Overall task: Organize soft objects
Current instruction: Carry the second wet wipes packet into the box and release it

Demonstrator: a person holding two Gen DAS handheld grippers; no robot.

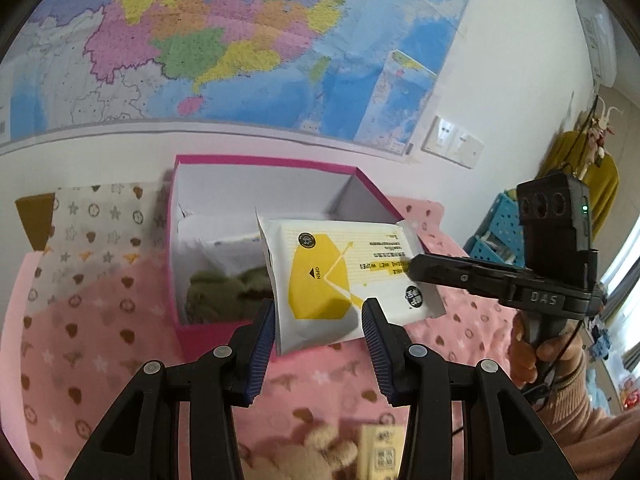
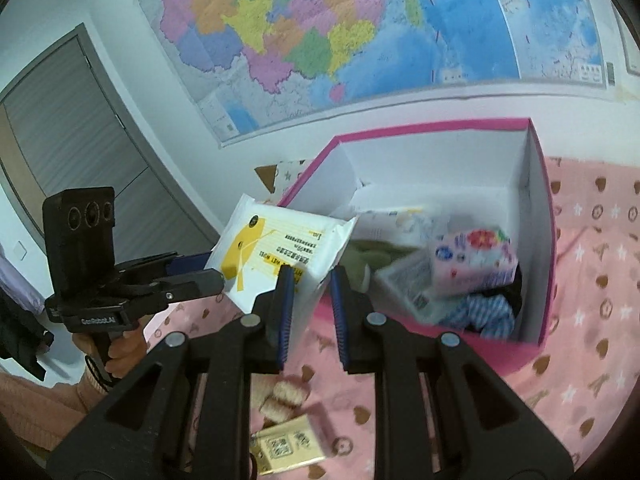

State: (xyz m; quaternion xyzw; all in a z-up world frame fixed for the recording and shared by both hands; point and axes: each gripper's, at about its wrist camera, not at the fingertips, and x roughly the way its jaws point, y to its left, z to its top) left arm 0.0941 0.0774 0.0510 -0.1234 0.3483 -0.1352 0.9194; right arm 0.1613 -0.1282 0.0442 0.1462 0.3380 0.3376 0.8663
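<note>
Above the near rim of the pink box (image 1: 224, 334), on the bed with its pink star-and-bear blanket (image 1: 120, 320), I hold a white-and-yellow pack of wet wipes (image 1: 340, 276) between both tools. My left gripper (image 1: 319, 312) has its jaws part-way closed across the pack's short end, while my right gripper (image 2: 312, 280) pinches the opposite end with narrower jaws (the pack is thinner there, near its crimped seam). I judge two grips are used because the pack is floppy and would sag or fold from one end alone; held this way it stays flat and tilted towards the box opening.

The box stands against the wall under a large map (image 1: 240, 40), and it is already partly filled: a green plush thing (image 1: 228, 292) on one side, a flowered pink packet (image 2: 472, 264), a blue striped cloth (image 2: 488, 312) and some white packs behind them. Free room shows above the green plush, so that looks like the likely spot for the wipes.

On the blanket below my jaws, near the bed's front edge, lie a tan fuzzy toy (image 2: 284, 396) and a yellowish paper packet (image 2: 288, 448), not yet put away, so I judge the sorting is well underway but unfinished
</note>
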